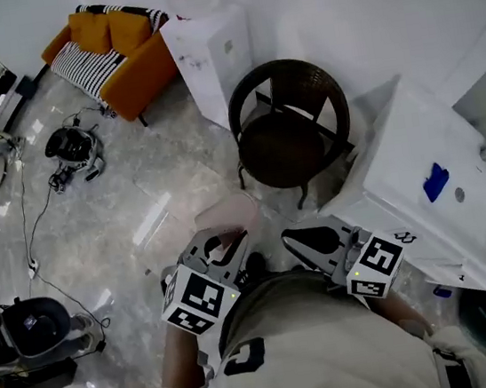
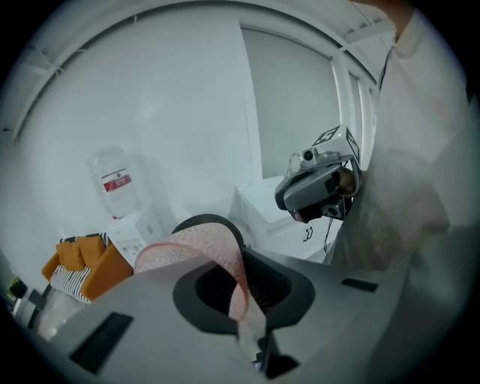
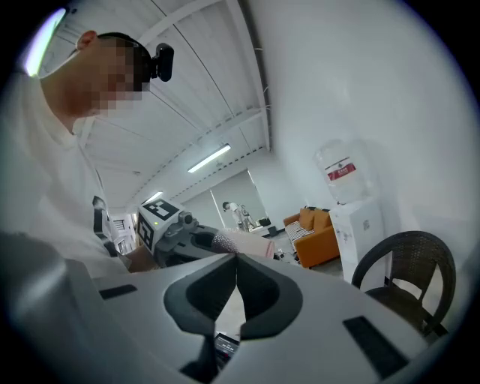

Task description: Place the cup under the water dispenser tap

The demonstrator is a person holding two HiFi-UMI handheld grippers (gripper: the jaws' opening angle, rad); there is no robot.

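A pink see-through cup [image 1: 228, 212] juts forward from my left gripper [image 1: 222, 252], which is shut on the cup's wall. In the left gripper view the cup [image 2: 187, 251] tilts to the left, its wall pinched between the jaws of the left gripper [image 2: 241, 296]. The white water dispenser [image 1: 210, 57] with its bottle stands well ahead by the far wall, also seen small in the left gripper view [image 2: 127, 217]. My right gripper [image 1: 309, 242] is shut with nothing in it, beside the left one. In the right gripper view its jaws [image 3: 236, 262] meet, and the cup [image 3: 241, 241] shows beyond.
A dark wicker chair [image 1: 291, 123] stands between me and the dispenser. A white counter with a sink [image 1: 441, 197] lies at the right. An orange sofa [image 1: 110, 46] is at the far left, with cables and gear [image 1: 71, 150] on the glossy floor.
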